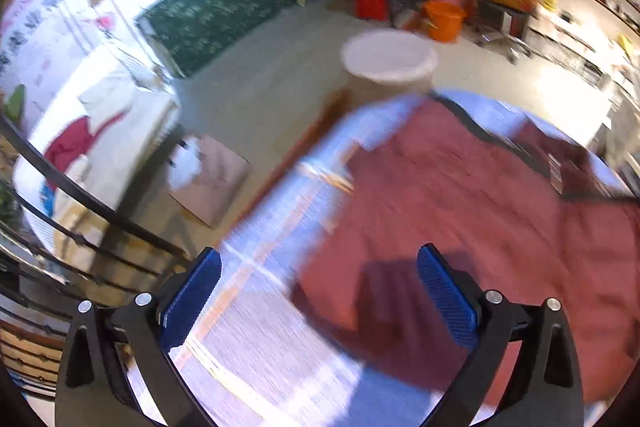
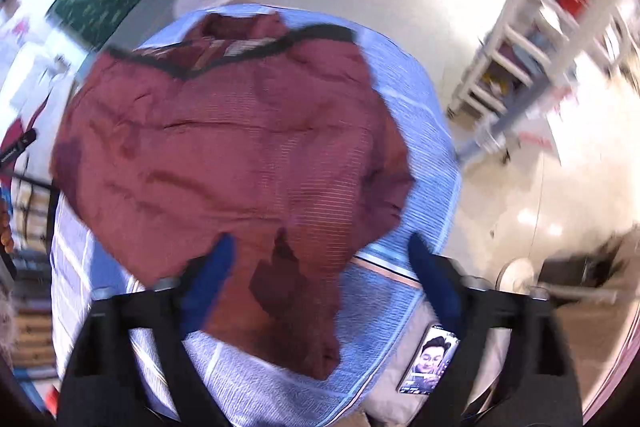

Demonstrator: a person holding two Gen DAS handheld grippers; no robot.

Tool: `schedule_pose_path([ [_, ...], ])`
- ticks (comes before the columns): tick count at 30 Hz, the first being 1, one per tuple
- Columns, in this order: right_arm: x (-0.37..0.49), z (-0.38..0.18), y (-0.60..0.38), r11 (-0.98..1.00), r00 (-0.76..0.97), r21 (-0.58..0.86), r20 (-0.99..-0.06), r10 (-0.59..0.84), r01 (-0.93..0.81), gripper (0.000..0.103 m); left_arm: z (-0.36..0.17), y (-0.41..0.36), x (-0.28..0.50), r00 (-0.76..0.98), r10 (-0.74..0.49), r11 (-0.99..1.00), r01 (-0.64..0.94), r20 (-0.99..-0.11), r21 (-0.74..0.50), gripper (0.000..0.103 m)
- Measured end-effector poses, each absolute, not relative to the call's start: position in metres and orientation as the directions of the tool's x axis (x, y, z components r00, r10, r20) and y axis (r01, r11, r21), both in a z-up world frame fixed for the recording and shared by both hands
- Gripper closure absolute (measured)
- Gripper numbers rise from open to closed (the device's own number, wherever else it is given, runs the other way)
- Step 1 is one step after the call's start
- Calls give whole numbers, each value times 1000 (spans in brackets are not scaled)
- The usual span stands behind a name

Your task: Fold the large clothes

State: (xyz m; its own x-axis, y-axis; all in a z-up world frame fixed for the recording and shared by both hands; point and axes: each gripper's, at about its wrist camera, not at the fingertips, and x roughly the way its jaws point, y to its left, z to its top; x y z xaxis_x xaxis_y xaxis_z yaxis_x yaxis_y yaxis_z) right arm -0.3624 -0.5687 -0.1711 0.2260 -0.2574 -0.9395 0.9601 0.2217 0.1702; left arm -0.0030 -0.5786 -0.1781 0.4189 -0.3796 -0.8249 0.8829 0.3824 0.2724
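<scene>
A large dark red garment with a black collar band lies spread on a table covered by a light blue striped cloth. In the left wrist view the garment fills the right half, over the blue cloth. My left gripper is open and empty above the garment's near left edge. My right gripper is open and empty above the garment's near hem, with a loose flap of fabric between the blue fingers. Both views are motion-blurred.
A phone with a lit screen lies near the table's front right corner. On the floor beyond stand a round white stool, an orange bucket, a red bin and a white shelf rack. A black metal railing runs at left.
</scene>
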Motion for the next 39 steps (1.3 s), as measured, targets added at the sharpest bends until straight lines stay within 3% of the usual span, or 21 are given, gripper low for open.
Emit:
schedule_pose_path([
  [8, -299, -162, -540, 370, 245, 161, -950, -194, 915, 13, -192, -534, -94, 342, -270, 253, 927, -900, 277, 6],
  [25, -297, -144, -512, 382, 206, 111, -954, -216, 917, 13, -167, -494, -138, 379, -231, 244, 914, -896, 324, 6],
  [32, -298, -135, -506, 392, 206, 100, -949, -237, 914, 13, -163, -483, -145, 311, -224, 276, 929, -924, 246, 6],
  [39, -295, -129, -499, 415, 183, 60, -948, -262, 908, 13, -161, -479, -148, 333, -221, 279, 922, -917, 268, 6],
])
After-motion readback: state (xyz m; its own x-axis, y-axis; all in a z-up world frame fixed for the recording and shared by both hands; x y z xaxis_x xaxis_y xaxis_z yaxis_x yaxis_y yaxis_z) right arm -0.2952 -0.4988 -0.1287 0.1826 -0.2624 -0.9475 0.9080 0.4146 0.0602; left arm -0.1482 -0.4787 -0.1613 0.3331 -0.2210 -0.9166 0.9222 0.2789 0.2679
